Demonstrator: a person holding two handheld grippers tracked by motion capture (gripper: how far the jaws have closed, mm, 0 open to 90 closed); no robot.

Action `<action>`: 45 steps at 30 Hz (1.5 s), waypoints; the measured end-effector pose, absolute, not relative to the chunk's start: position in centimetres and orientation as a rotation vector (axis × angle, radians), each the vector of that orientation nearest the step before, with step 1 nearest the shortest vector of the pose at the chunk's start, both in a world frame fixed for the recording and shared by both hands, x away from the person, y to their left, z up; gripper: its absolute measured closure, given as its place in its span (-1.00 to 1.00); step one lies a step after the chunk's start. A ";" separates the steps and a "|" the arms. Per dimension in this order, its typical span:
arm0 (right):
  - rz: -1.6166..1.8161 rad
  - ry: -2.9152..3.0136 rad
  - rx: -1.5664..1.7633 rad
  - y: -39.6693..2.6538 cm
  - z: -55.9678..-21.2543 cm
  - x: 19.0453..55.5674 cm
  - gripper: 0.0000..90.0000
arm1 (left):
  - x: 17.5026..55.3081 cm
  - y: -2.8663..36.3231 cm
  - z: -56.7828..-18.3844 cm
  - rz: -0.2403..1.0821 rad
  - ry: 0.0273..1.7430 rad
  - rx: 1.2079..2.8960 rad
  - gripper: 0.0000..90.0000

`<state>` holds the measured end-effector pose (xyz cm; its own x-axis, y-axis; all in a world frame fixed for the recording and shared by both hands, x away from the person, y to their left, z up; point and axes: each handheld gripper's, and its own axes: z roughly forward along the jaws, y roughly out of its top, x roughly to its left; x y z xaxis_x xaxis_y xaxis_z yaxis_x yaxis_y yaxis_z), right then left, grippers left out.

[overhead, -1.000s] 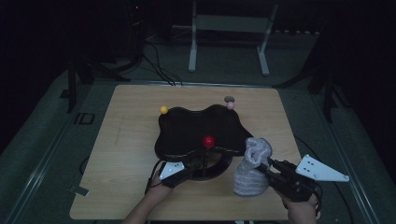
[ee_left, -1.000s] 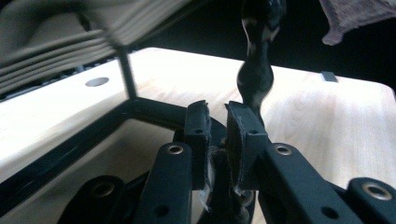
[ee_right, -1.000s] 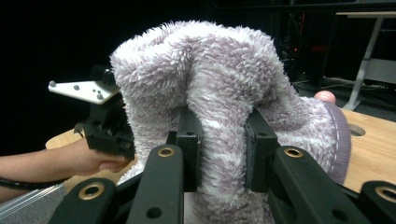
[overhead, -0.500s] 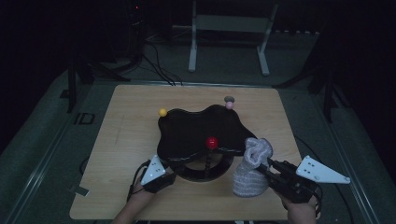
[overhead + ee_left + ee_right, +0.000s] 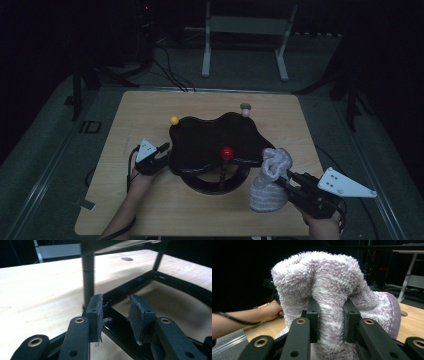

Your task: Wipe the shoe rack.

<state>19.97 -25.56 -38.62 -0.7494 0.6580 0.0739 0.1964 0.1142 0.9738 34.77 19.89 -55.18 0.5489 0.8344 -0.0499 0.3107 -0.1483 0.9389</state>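
**Fleece sock pinched, rack frame approached**

A fold of the fuzzy lilac sock (image 5: pixel 332 290) is clamped between the pads of the right gripper (image 5: pixel 331 322), the sock standing on the wooden table (image 5: pixel 150 110) just right of the black rack (image 5: pixel 210 140). The left gripper (image 5: pixel 115 315) jaws, just opening, stand narrowly parted with nothing between, near the rack's base bar (image 5: pixel 120 322). The 1 thin fold could slip if tugged; the rack could be knocked.

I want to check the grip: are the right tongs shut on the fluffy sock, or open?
Shut on it. In the right gripper view, the right tongs pinch a fold of the fluffy sock.
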 end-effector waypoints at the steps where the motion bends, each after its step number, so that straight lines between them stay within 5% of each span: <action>1: 1.671 2.023 0.829 -25.6 -38.6 19.9 0.61 | 35.4 19.9 -55.2 0.613 0.970 1.715 0.37; 14: 1.640 2.023 0.843 -25.5 -38.2 21.9 0.59 | 39.9 18.9 -55.3 0.606 0.950 1.692 0.31; 22: 1.620 2.009 0.872 -25.5 -38.5 22.7 0.59 | 40.5 18.7 -55.2 0.643 0.989 1.673 0.65; 45: 1.570 1.920 0.998 -27.6 -39.0 25.9 0.59 | 34.1 20.9 -54.7 0.625 0.957 1.735 0.67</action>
